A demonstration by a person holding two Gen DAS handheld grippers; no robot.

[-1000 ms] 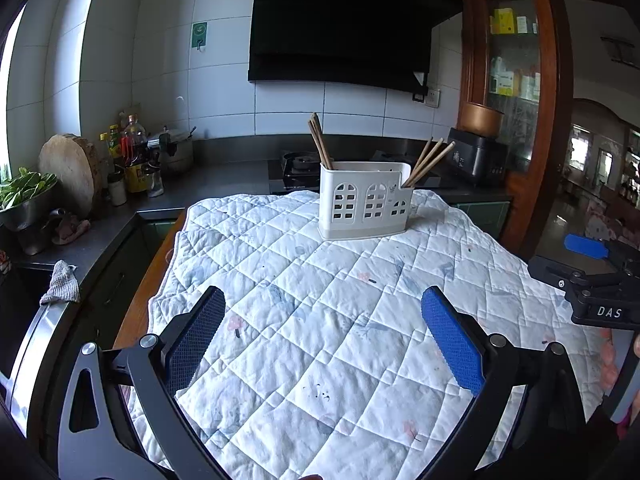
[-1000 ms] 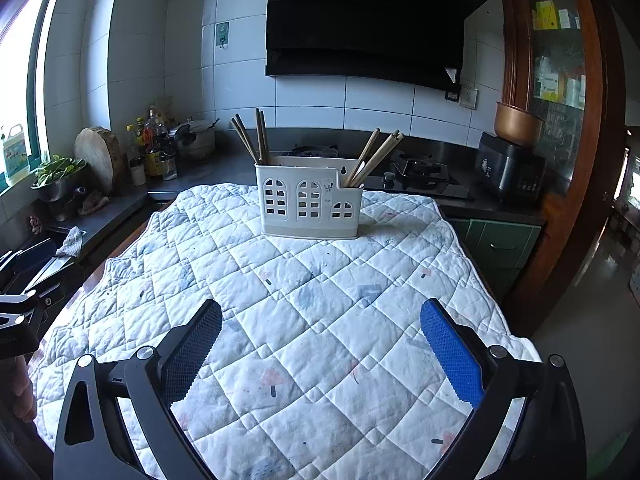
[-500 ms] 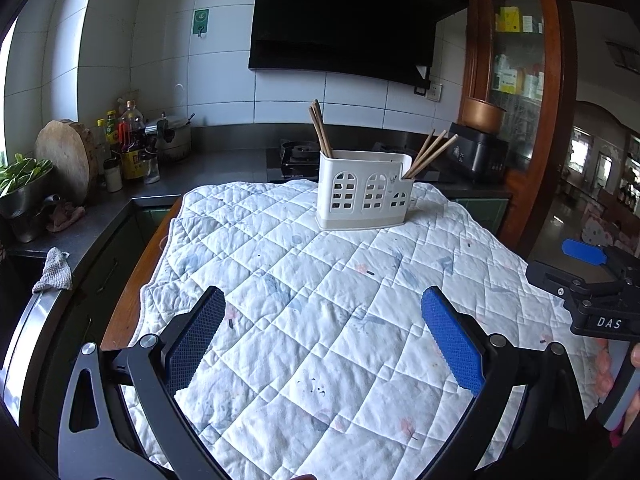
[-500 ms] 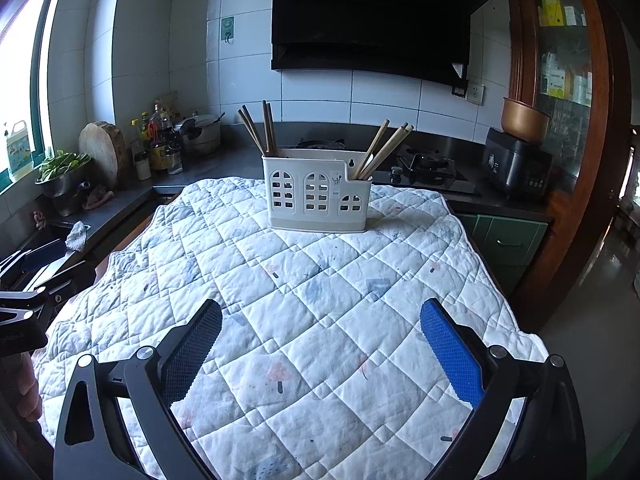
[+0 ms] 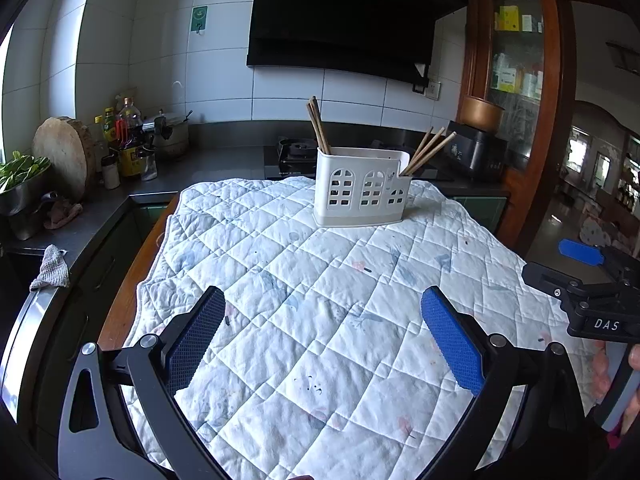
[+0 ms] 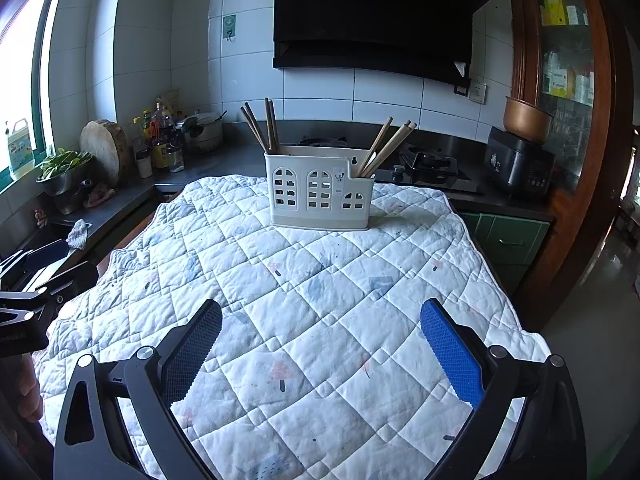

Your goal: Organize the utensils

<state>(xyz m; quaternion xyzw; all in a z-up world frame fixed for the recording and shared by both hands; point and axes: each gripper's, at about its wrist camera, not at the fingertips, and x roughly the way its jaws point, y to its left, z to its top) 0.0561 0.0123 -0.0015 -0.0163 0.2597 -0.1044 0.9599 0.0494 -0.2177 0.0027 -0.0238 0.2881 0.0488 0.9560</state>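
Observation:
A white plastic utensil holder (image 5: pixel 362 188) with arched cut-outs stands upright at the far end of the quilted cloth (image 5: pixel 320 300); it also shows in the right wrist view (image 6: pixel 320 192). Brown chopsticks (image 5: pixel 318 126) lean in its left compartment and more chopsticks (image 5: pixel 430 150) lean in its right one. My left gripper (image 5: pixel 322 336) is open and empty, well short of the holder. My right gripper (image 6: pixel 320 340) is open and empty too, over the near part of the cloth. The right gripper shows at the right edge of the left wrist view (image 5: pixel 588 280).
A dark counter runs along the left with bottles (image 5: pixel 124 140), a round wooden board (image 5: pixel 64 152), a bowl of greens (image 5: pixel 20 176) and a rag (image 5: pixel 50 266). A gas stove (image 6: pixel 428 164) and a black appliance (image 6: pixel 520 164) sit behind the table. A wooden cabinet (image 6: pixel 568 80) stands right.
Both grippers have tilted and drawn back slightly, so the holder sits lower and a little farther in each view. Both stay open and empty.

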